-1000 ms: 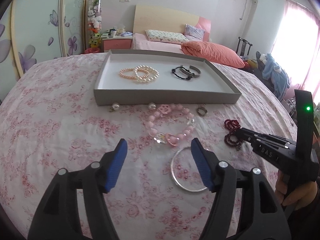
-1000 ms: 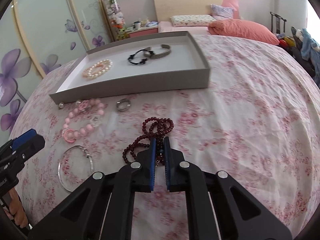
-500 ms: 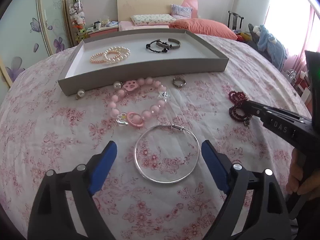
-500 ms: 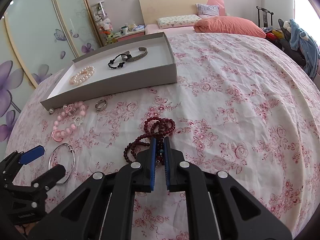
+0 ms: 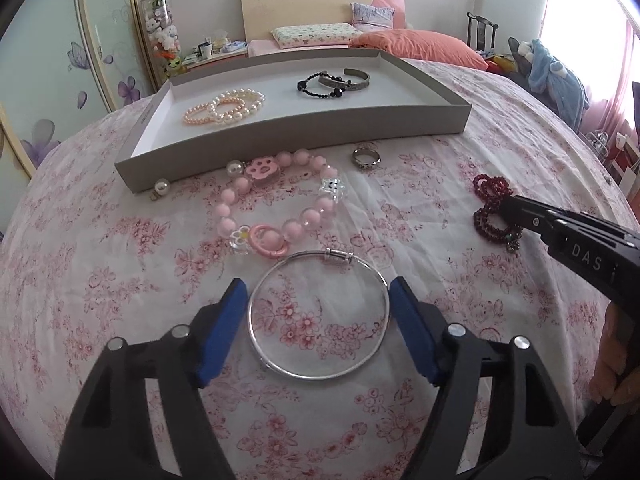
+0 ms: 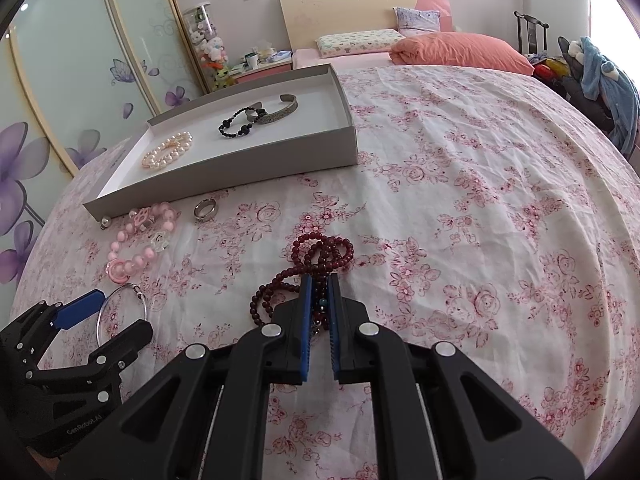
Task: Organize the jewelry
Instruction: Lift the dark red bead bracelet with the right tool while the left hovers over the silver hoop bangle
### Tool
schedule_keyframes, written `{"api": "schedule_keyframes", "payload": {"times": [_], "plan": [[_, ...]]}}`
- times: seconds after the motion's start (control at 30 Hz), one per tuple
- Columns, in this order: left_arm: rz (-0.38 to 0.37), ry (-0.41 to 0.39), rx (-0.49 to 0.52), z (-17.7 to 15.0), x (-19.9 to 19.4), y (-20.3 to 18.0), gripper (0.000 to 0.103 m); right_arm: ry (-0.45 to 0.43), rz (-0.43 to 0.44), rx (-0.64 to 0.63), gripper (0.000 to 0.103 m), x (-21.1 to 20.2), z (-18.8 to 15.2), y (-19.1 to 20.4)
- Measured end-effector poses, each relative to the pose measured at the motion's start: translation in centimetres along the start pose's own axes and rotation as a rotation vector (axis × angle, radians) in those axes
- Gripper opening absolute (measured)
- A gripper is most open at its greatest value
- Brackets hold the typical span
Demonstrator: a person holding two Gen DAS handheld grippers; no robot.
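A thin silver bangle [image 5: 320, 316] lies flat on the floral bedspread between the blue pads of my left gripper [image 5: 316, 292]. Its jaws are closing and the pads sit just outside the bangle's rim. My right gripper [image 6: 320, 280] is shut on a dark red bead string [image 6: 324, 252], which still rests on the bedspread. In the left wrist view that gripper [image 5: 504, 204] comes in from the right over the red beads [image 5: 492, 188]. A grey tray [image 5: 280, 152] behind holds pearl bracelets [image 5: 224, 108], a black bead bracelet [image 5: 320, 84] and a metal cuff [image 5: 356, 80].
In front of the tray lie a pink bead bracelet [image 5: 310, 216], a metal ring [image 5: 366, 158] and two pearl earrings [image 5: 162, 188]. Pillows and a headboard are at the far end of the bed. A person's hand [image 5: 616, 360] shows at the right edge.
My left gripper moved forward and down from the pink bracelet to the silver bangle, spread wider, then narrowed around it. The right gripper stayed shut on the red beads without moving.
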State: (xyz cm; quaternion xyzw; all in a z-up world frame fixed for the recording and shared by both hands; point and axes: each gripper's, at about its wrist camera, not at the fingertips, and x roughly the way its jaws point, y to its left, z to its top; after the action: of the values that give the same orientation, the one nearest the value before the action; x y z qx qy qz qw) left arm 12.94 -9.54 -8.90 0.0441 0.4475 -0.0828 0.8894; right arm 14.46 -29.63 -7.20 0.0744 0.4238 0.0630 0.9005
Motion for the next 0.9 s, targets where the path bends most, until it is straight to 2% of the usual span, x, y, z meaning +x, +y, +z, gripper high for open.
{"api": "schedule_keyframes", "payload": {"times": [0.23,0.27,0.3,0.33,0.37,0.4,0.57,0.8,0.83,0.9], "plan": [[0.046,0.000,-0.054,-0.5,-0.5,2.8,0.071,-0.012,0.005,-0.048,0.010,-0.4,-0.2,1.0],[0.055,0.001,-0.063,-0.6,-0.6,3.3,0.071,-0.016,0.007,-0.052,0.014,-0.4,-0.2,1.1],[0.065,0.002,-0.077,-0.6,-0.7,4.1,0.071,-0.025,0.010,-0.057,0.029,-0.7,-0.1,1.3],[0.075,0.003,-0.087,-0.7,-0.7,4.7,0.071,-0.034,0.012,-0.060,0.040,-0.9,-0.1,1.3],[0.083,0.003,-0.097,-0.7,-0.8,5.3,0.071,-0.046,0.012,-0.068,0.057,-1.1,-0.1,1.5],[0.092,0.003,-0.109,-0.8,-0.8,5.9,0.071,-0.055,0.011,-0.077,0.059,-1.2,0.0,1.6],[0.120,0.003,-0.148,-0.9,-1.0,7.9,0.071,-0.036,-0.025,-0.120,0.064,-0.3,0.6,2.5],[0.124,0.000,-0.153,-1.4,-1.4,8.6,0.071,0.031,-0.053,-0.137,0.065,1.7,0.7,2.8],[0.124,0.000,-0.153,-1.3,-1.4,8.5,0.071,0.029,-0.053,-0.139,0.063,1.6,0.6,2.9],[0.124,0.000,-0.153,-1.3,-1.4,8.5,0.071,0.023,-0.055,-0.135,0.048,1.4,0.5,2.8]]}}
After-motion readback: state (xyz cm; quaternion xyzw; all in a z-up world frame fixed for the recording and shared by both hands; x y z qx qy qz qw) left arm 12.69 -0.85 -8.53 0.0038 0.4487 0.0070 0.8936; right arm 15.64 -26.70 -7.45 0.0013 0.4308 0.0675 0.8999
